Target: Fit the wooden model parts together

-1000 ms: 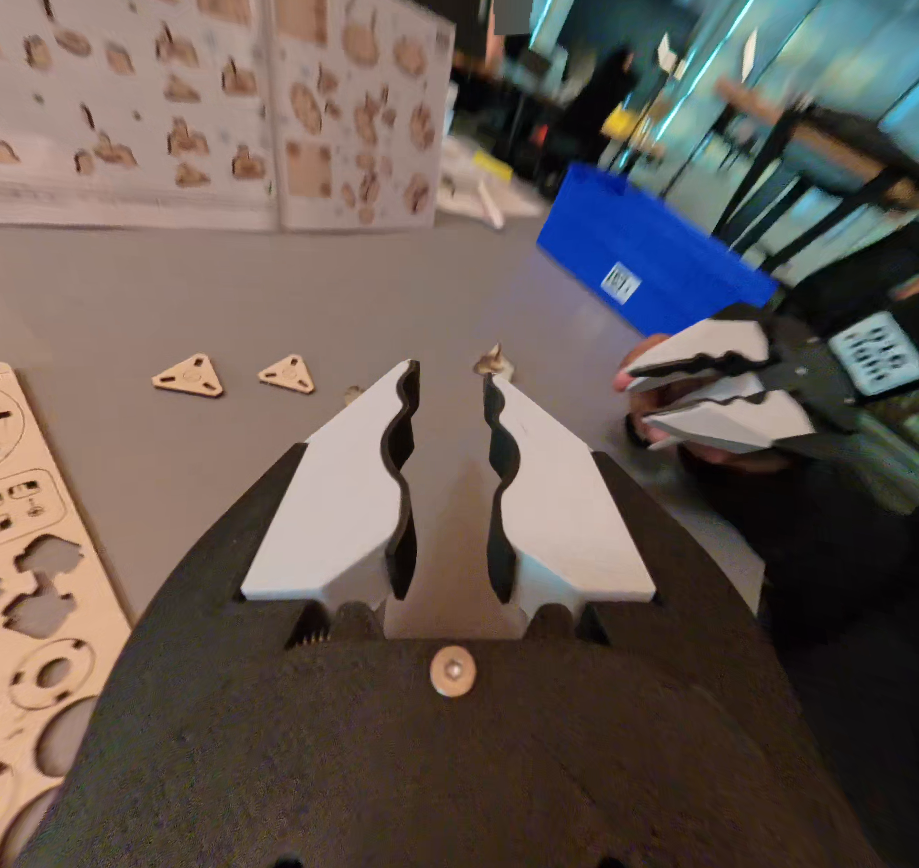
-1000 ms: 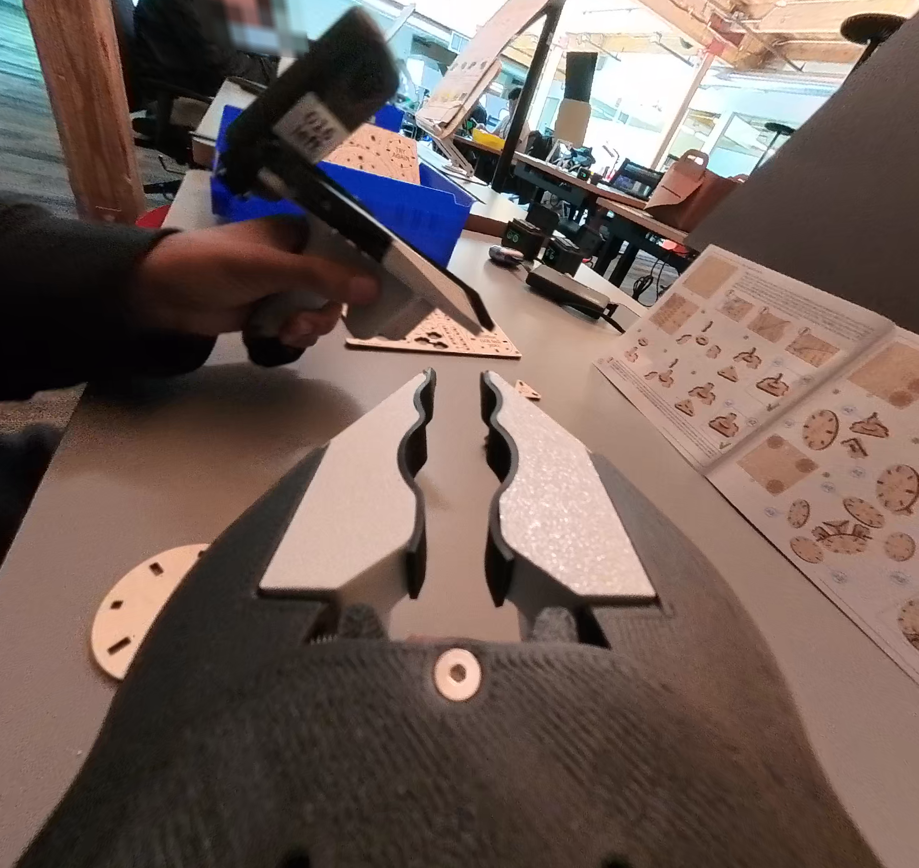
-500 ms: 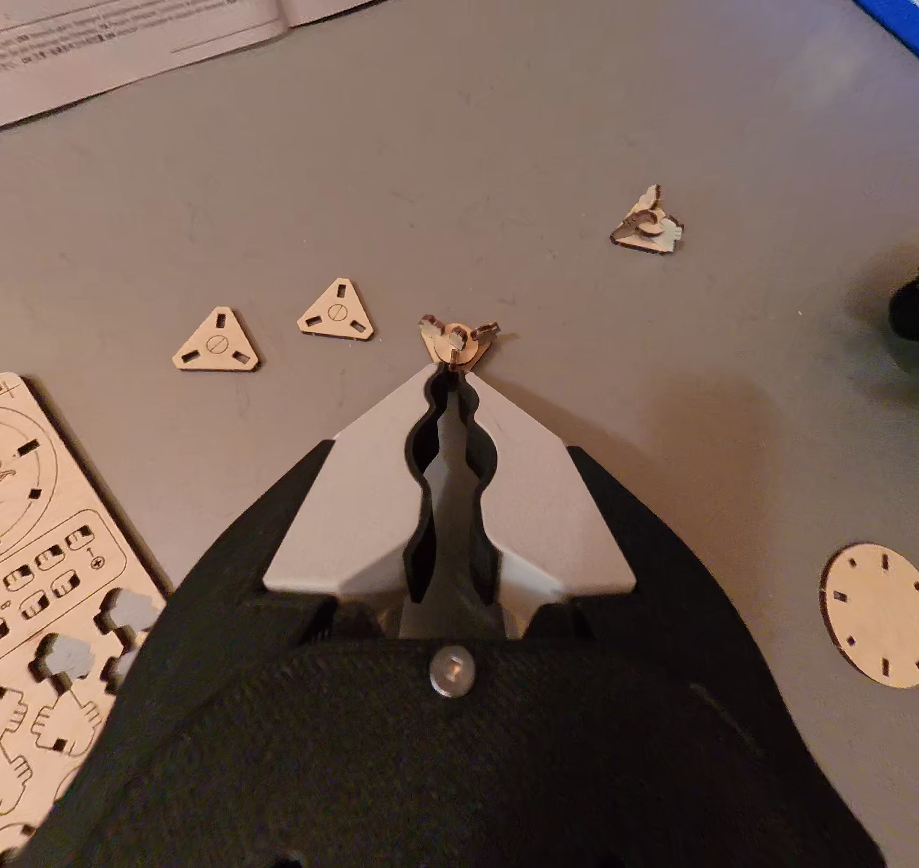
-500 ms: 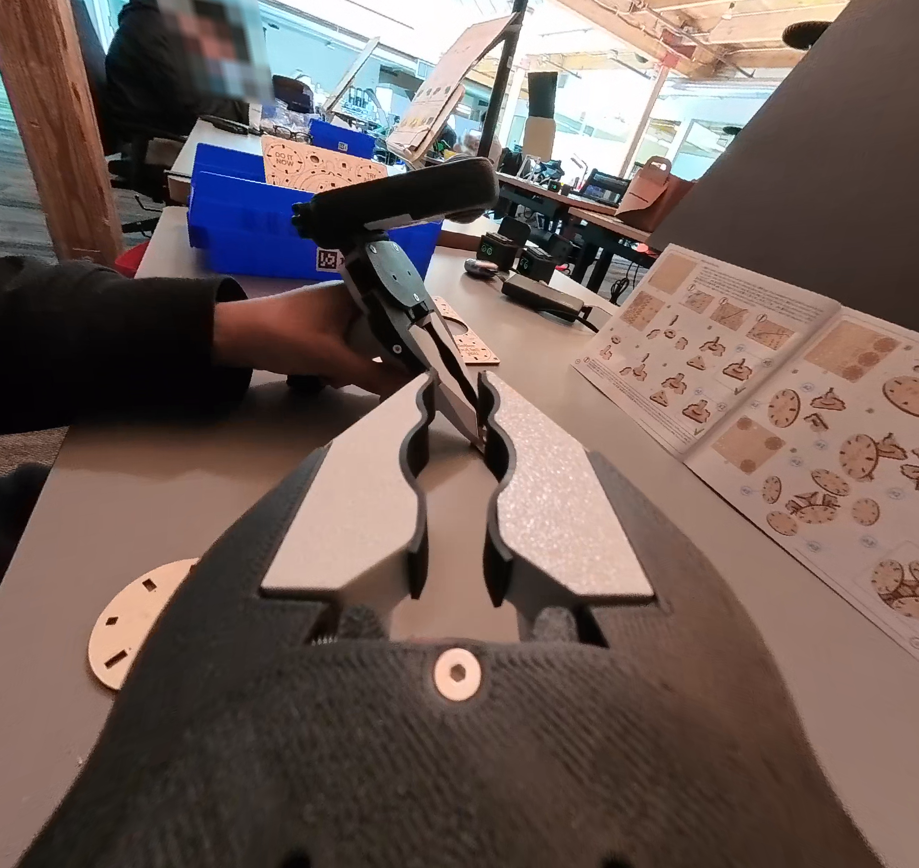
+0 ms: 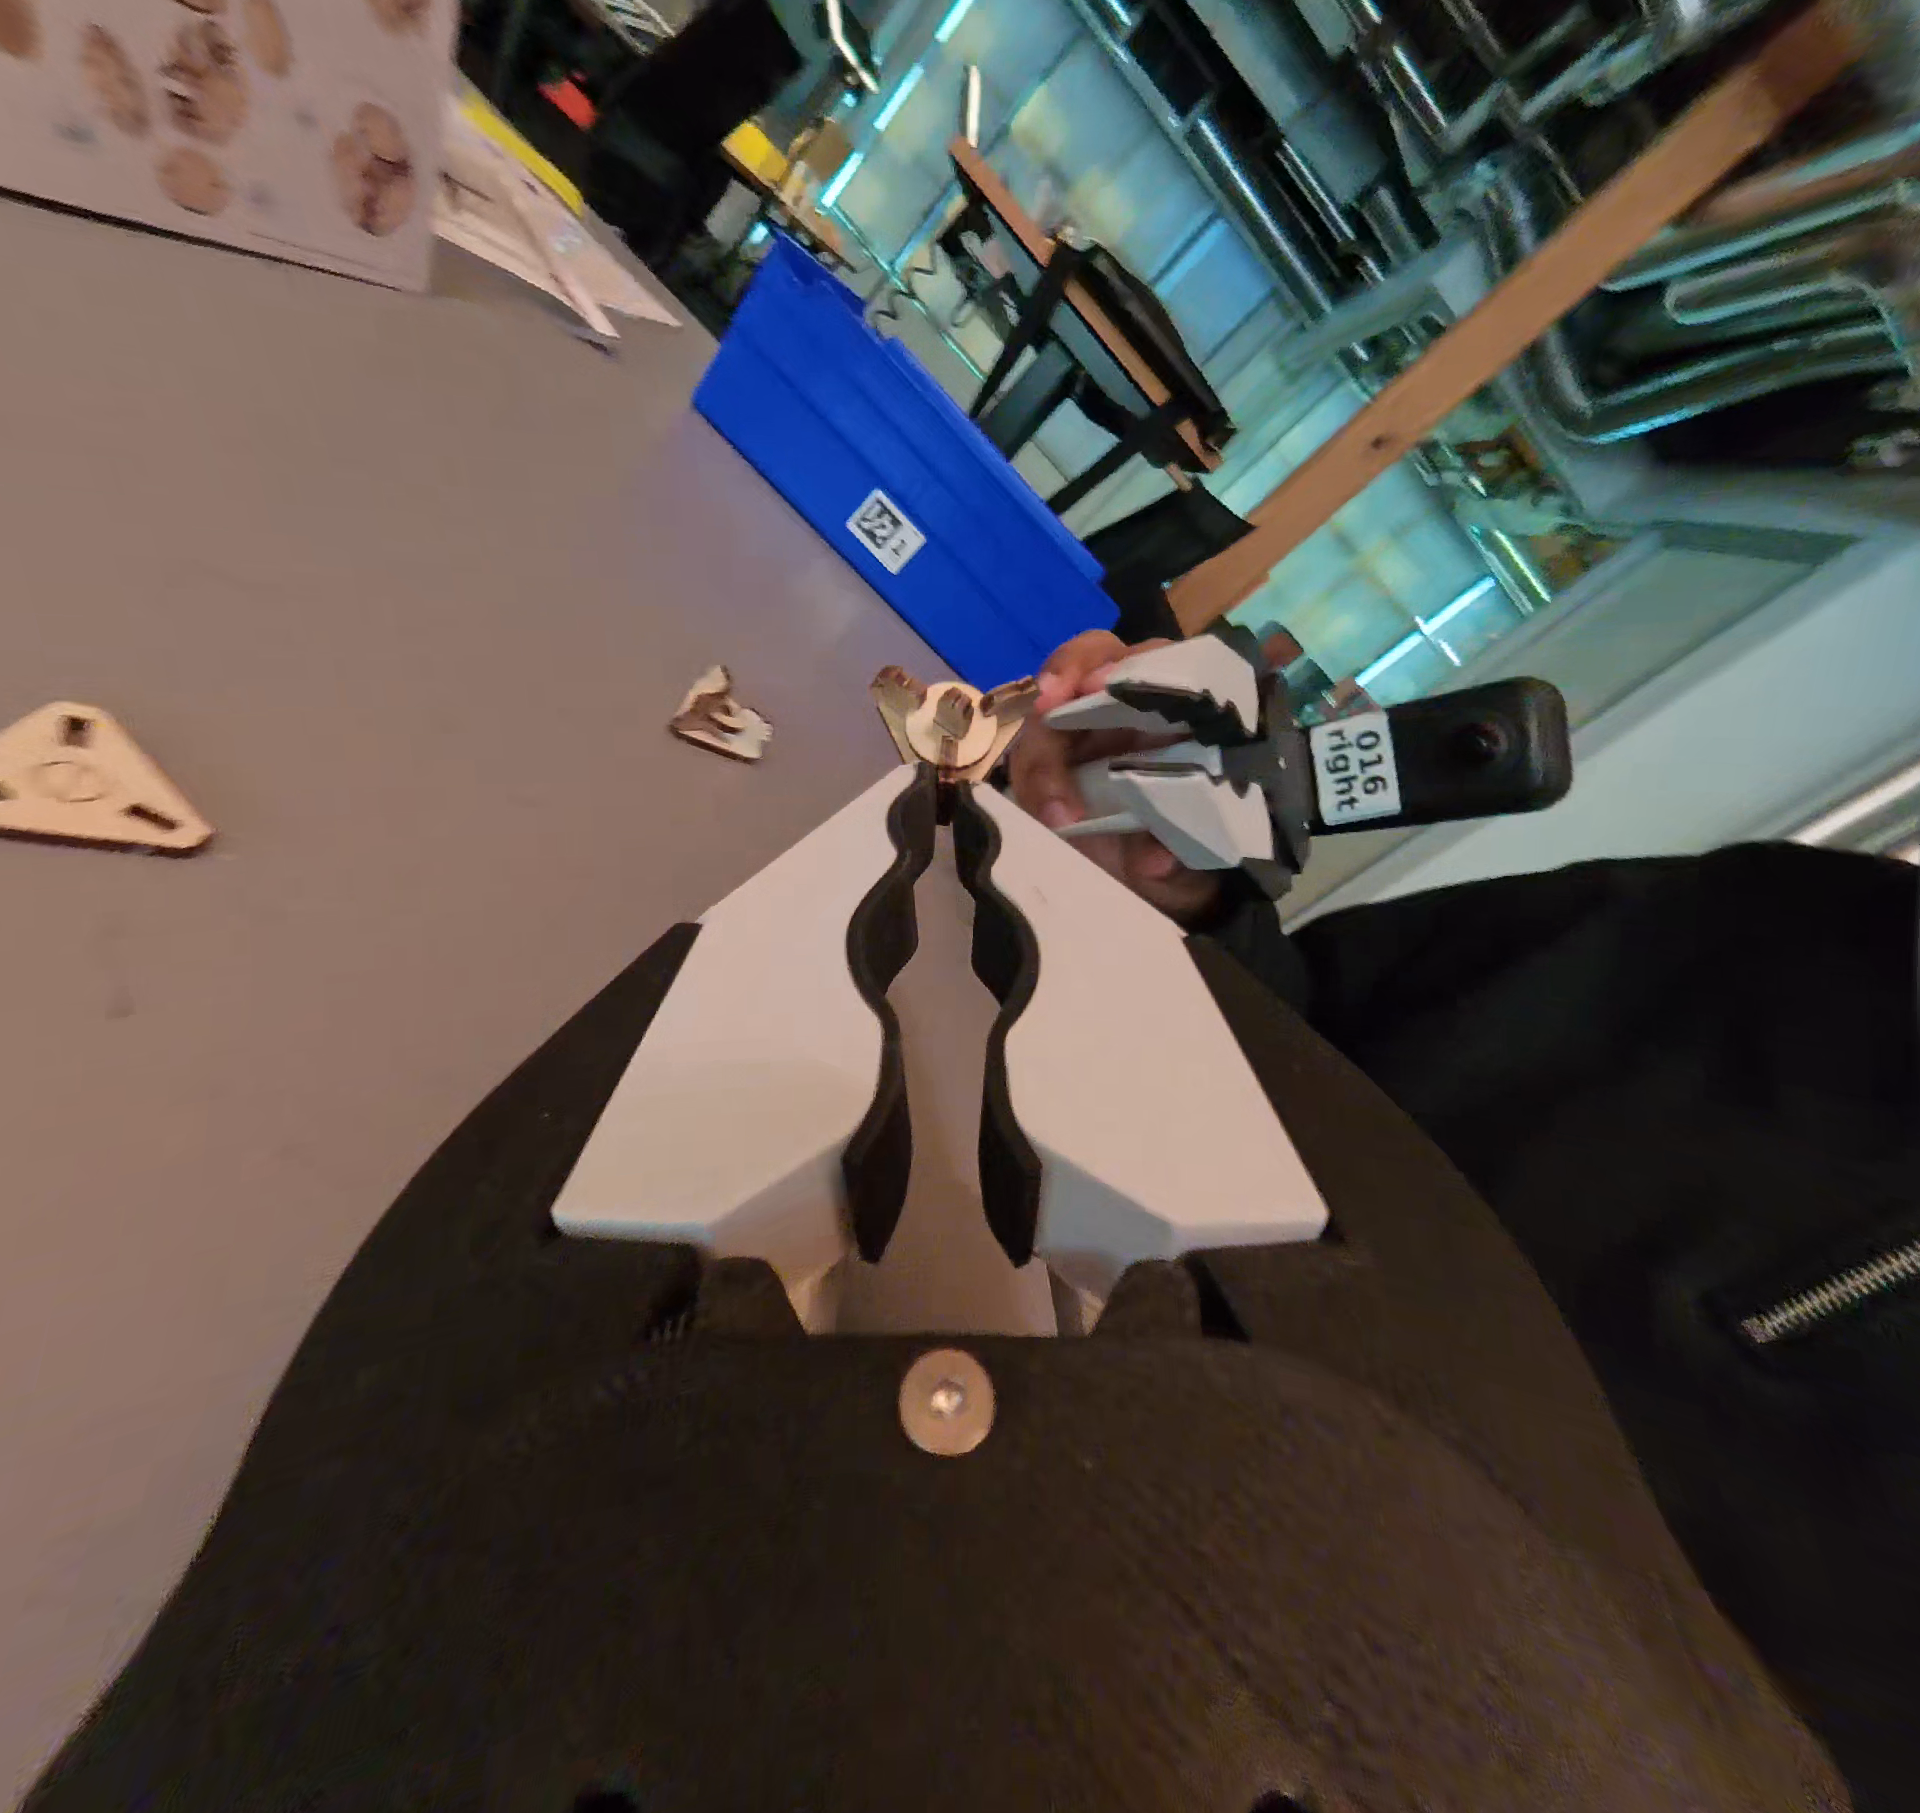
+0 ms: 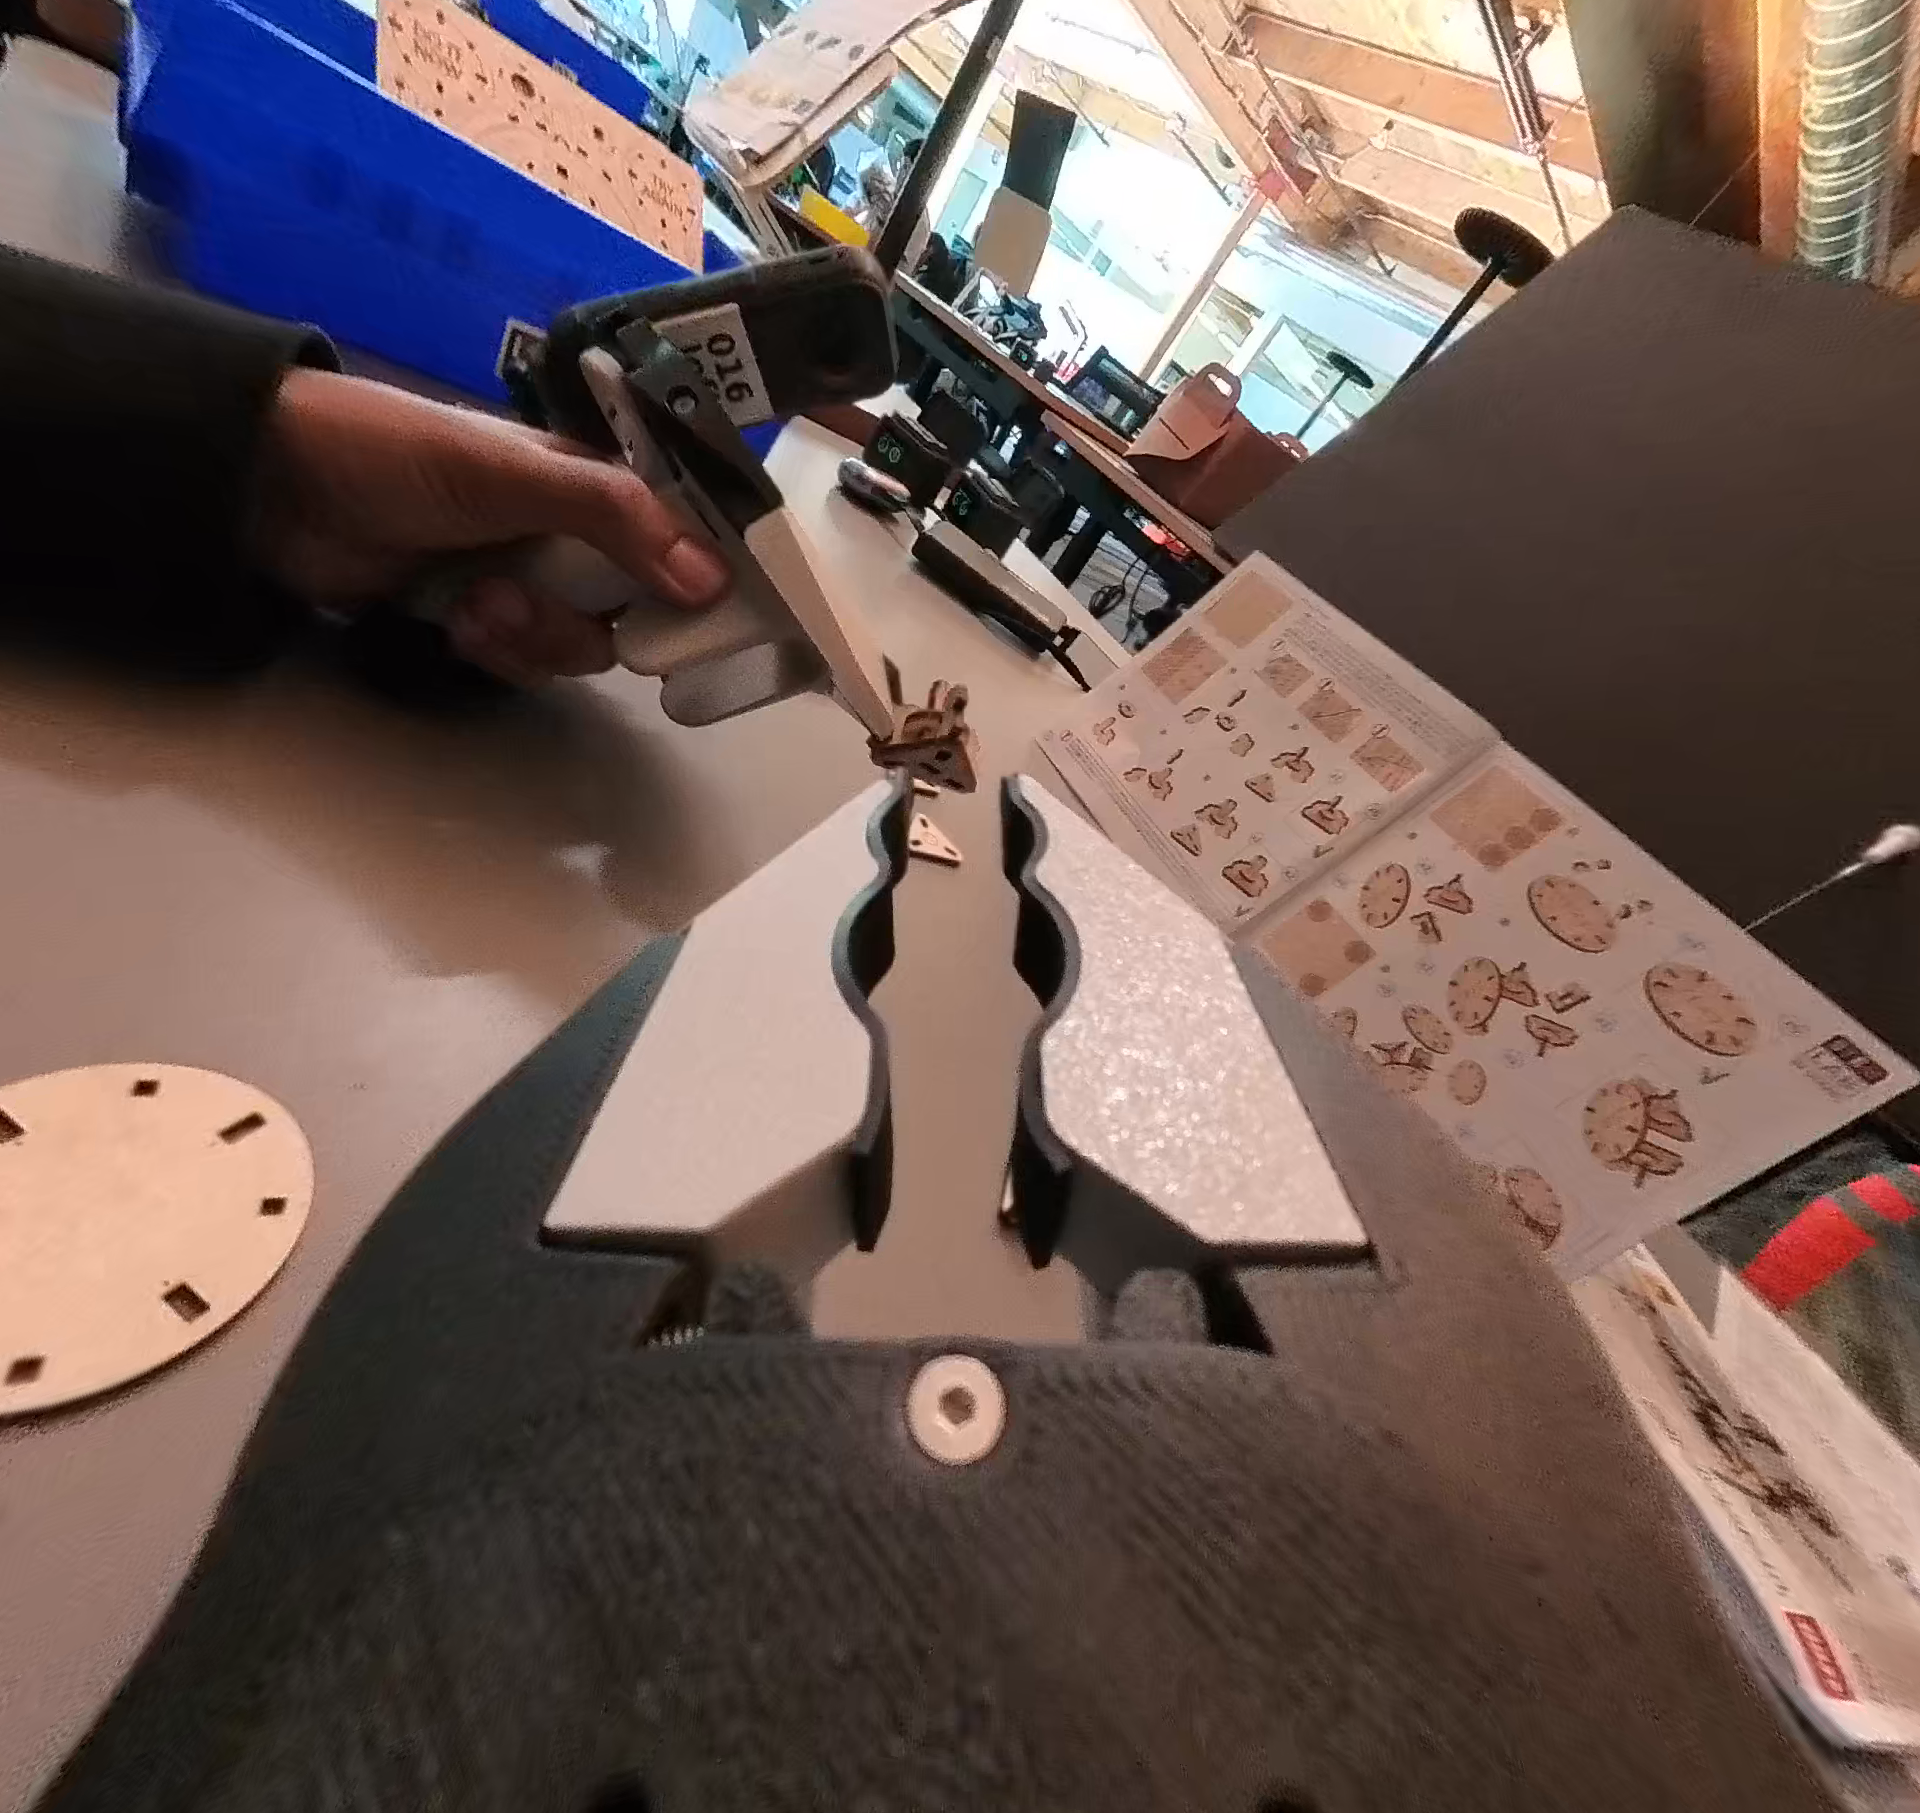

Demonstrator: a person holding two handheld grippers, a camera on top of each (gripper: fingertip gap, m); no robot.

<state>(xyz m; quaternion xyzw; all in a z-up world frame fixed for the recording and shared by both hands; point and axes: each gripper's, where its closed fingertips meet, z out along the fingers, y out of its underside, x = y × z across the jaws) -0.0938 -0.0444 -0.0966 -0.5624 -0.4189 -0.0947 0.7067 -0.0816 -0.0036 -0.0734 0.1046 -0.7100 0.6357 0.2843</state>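
My left gripper (image 5: 940,795) is shut on the lower edge of a small wooden assembly (image 5: 945,729), a triangle piece with a disc and three prongs, and holds it above the grey table (image 5: 416,537). The right wrist view shows the same assembly (image 6: 925,737) pinched at the left gripper's tip, just ahead of my right gripper (image 6: 951,799). My right gripper is open and empty, with its fingers apart and not touching the assembly. It also shows in the left wrist view (image 5: 1060,774), close to the right of the assembly.
A second small assembly (image 5: 720,716) and a flat wooden triangle (image 5: 88,776) lie on the table. A slotted wooden disc (image 6: 125,1233) lies at the left. An open instruction booklet (image 6: 1455,890) lies at the right. A blue bin (image 5: 883,475) stands at the far edge. The gap from one gripper's tips to the other's is roughly 6 cm.
My left gripper went down to the table, shut on the small assembly and lifted it up toward the right gripper. The right gripper stayed open and shifted only slightly.
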